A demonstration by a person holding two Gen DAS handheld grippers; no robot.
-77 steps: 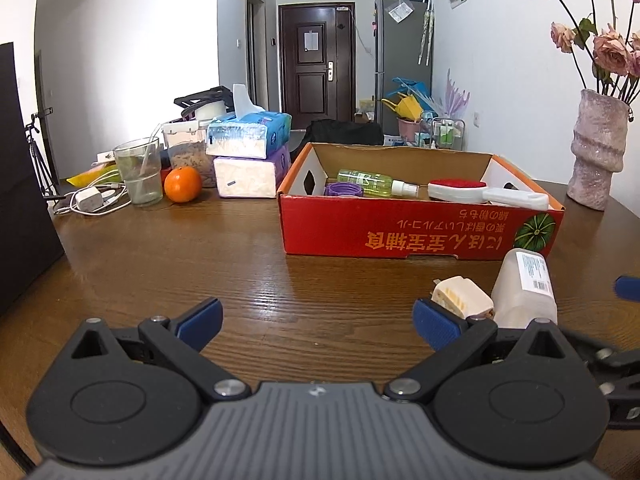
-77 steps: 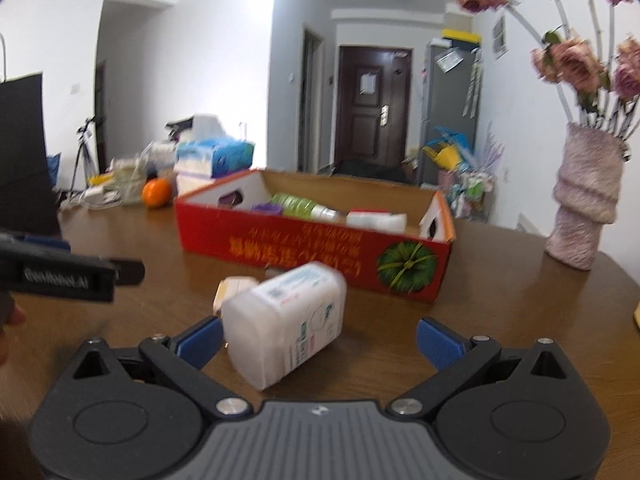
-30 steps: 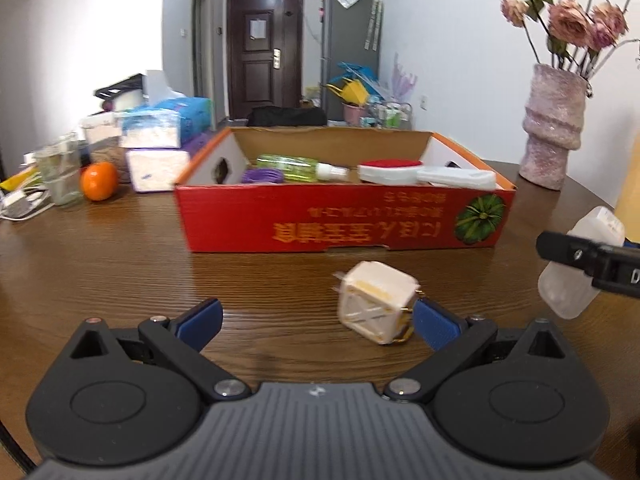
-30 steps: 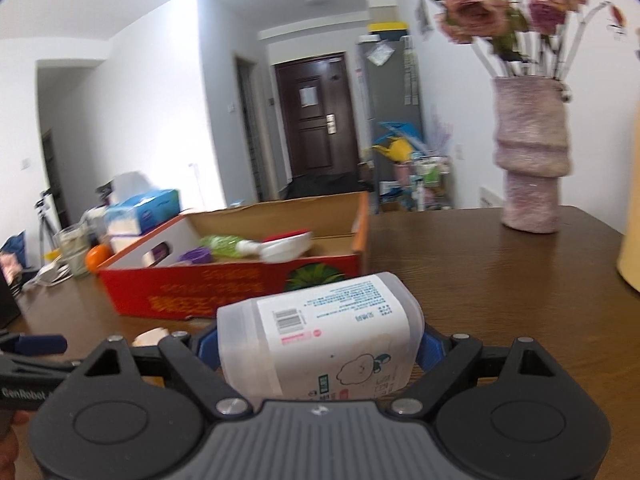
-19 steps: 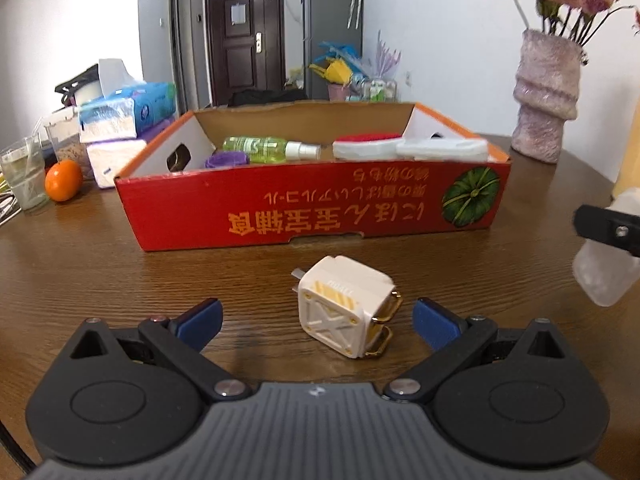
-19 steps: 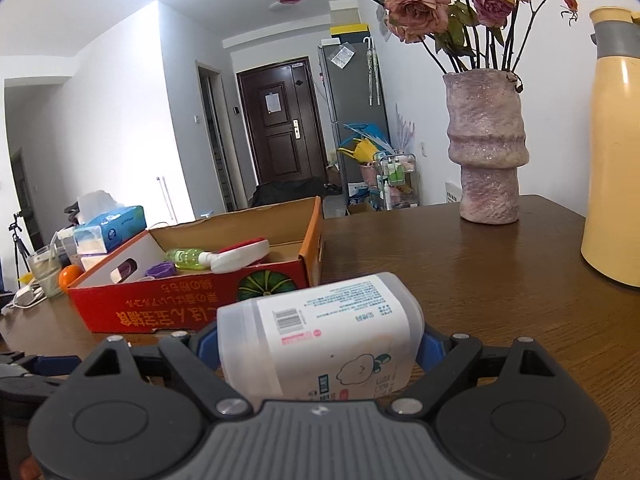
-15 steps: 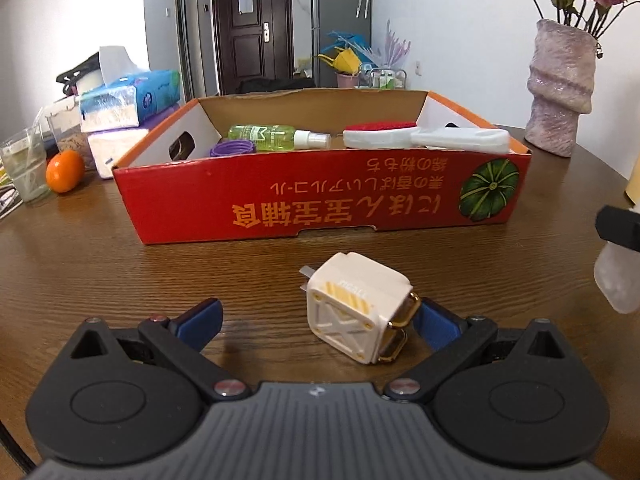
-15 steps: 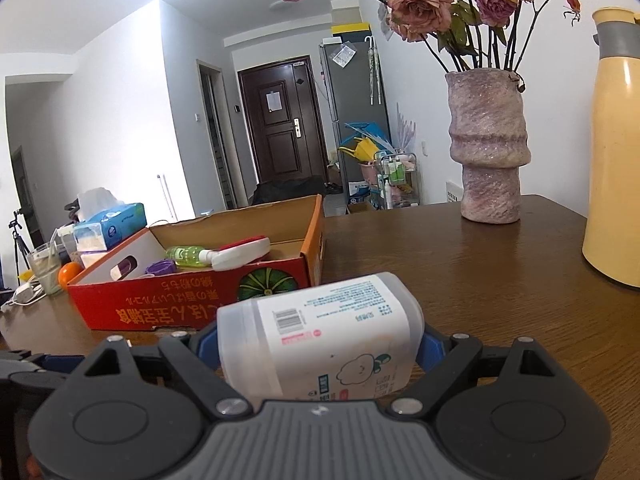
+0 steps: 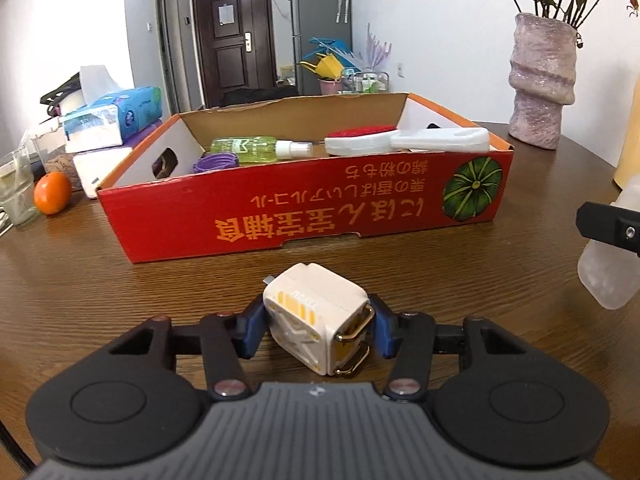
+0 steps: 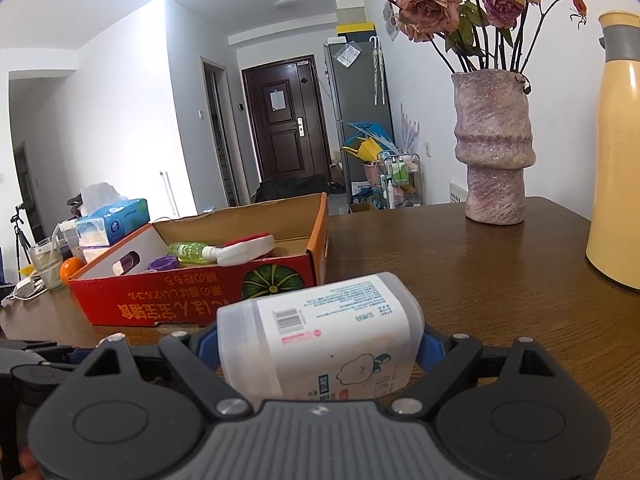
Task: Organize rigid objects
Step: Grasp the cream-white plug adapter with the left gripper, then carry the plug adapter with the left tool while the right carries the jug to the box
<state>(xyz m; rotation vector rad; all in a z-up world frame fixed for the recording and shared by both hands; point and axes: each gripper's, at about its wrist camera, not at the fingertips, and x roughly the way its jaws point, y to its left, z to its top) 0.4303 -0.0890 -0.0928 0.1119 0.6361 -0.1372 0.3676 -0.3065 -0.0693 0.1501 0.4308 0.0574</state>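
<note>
Left wrist view. Left gripper low over the wooden counter, its jaws just closed in from wide; blue pads now press both sides of the cream plug adapter. Adapter sits tilted, a corner toward the camera, gold wire clips on its right face, a metal prong showing at its far end. It lies on the near side of the red cardboard box, close to the box's front wall but apart from it. Inside the box: green spray bottle, purple ring just left of the bottle, a red-topped white brush and a white flat piece toward the box's right end. Left of the box: orange, drinking glass, stacked tissue packs. Right of and beyond the box: pink vase. At the right edge, right of the box, part of the other gripper's black finger crosses a frosted bottle.

Right wrist view. Right gripper clamped on a white labelled bottle, which lies crosswise between the pads, barcode label up. Bottle is in front of the red cardboard box's near right corner; whether it is lifted clear of the counter I cannot tell. Pink vase with dried roses stands right of the box, well apart; a yellow jug further right. Left gripper's dark arm appears at the left edge, below the box.
</note>
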